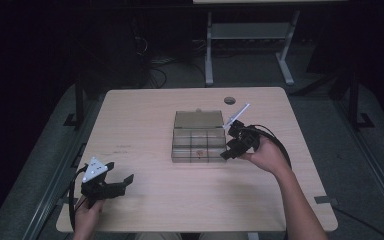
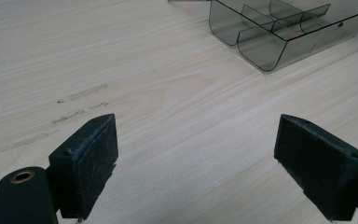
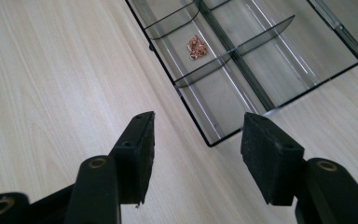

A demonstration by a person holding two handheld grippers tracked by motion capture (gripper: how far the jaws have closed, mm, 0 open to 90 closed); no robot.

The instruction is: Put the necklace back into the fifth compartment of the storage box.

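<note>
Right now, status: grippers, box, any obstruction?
Left gripper open, empty, over bare table. Right gripper open at box corner, nothing held. Box lid open; copper bit in one compartment. Nothing in the way.

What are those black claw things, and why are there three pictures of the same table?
A person holds a squeeze tool in each hand, called a gripper. One picture looks down from above: the left gripper is near the table's front edge, the right gripper is beside a clear plastic box with little compartments. The other two pictures come from cameras riding on each gripper. The right one sees a small coppery scrap lying in one compartment. Both grippers are open and hold nothing.
</note>
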